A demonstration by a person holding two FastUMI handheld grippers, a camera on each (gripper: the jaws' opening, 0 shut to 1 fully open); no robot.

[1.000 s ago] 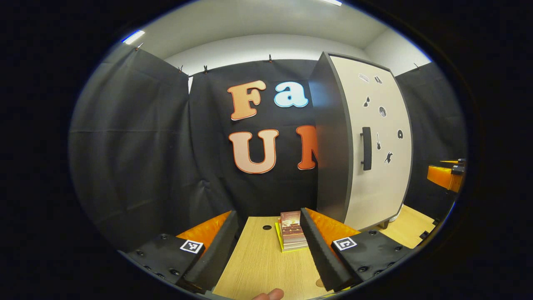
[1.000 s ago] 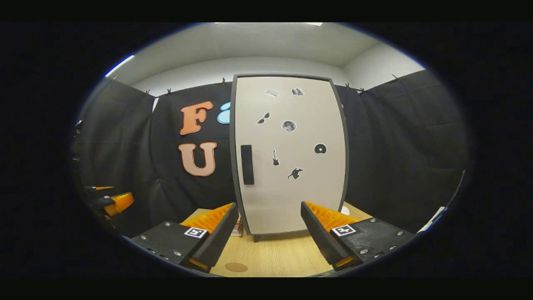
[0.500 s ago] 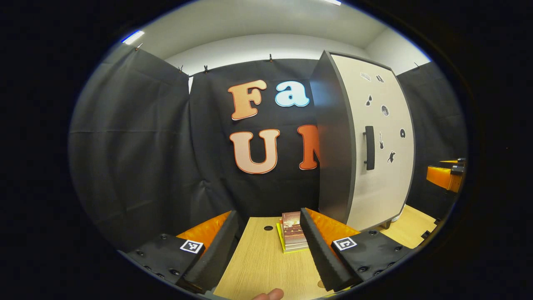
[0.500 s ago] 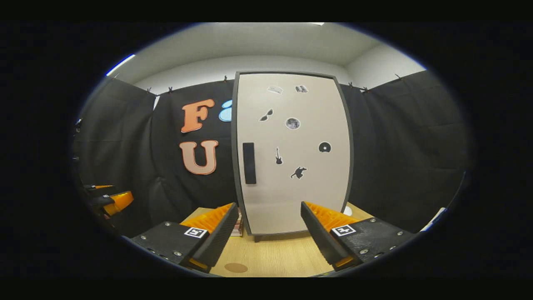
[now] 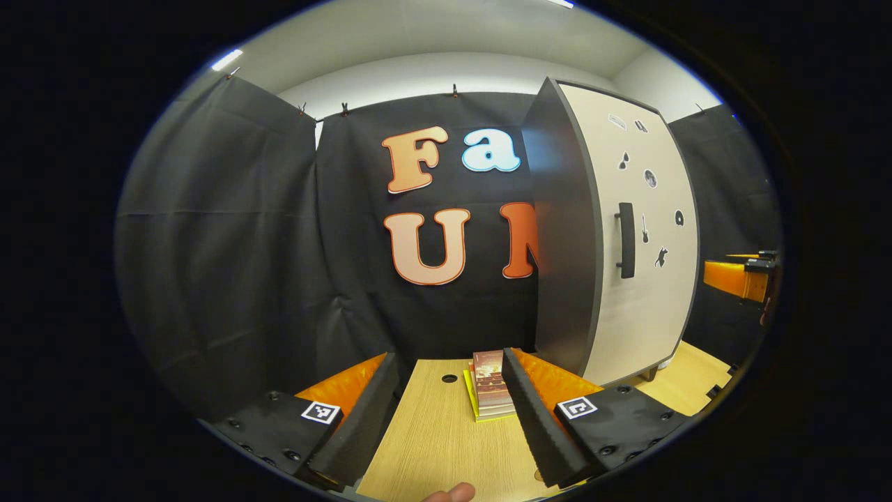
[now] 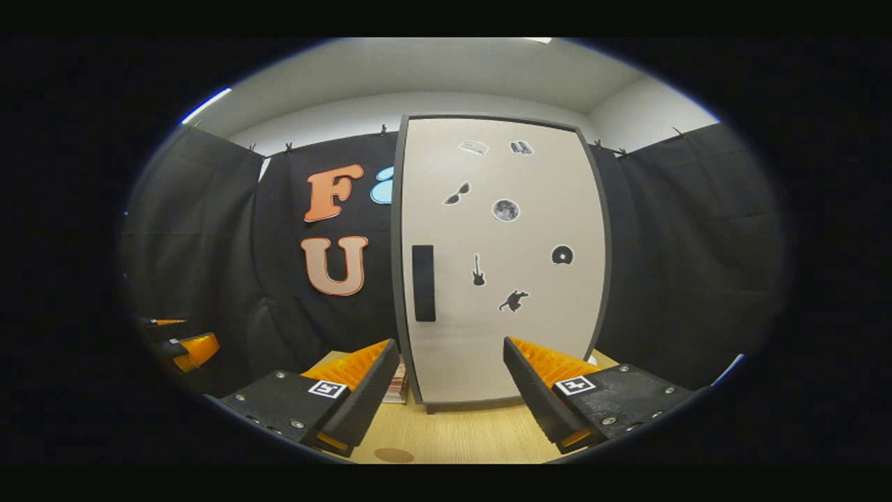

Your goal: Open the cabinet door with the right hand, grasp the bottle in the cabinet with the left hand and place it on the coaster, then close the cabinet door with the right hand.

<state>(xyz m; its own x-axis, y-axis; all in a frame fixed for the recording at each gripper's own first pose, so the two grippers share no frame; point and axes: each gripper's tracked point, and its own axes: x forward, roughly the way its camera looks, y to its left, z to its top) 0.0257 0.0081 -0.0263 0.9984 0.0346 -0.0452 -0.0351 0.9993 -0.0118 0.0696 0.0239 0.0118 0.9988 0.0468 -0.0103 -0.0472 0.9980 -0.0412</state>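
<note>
Both tongs (image 5: 446,411) (image 6: 449,401) spread; coaster (image 6: 394,455) half cut off.

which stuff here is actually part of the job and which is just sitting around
Part of the job:
cabinet door, shut
door handle
coaster on the table
right gripper, open
left gripper, open

Just lying about:
stack of books
stickers on the door

The right gripper (image 6: 451,380), jaws apart and empty, faces the closed cabinet door (image 6: 498,258) and its handle (image 6: 423,282).
</note>
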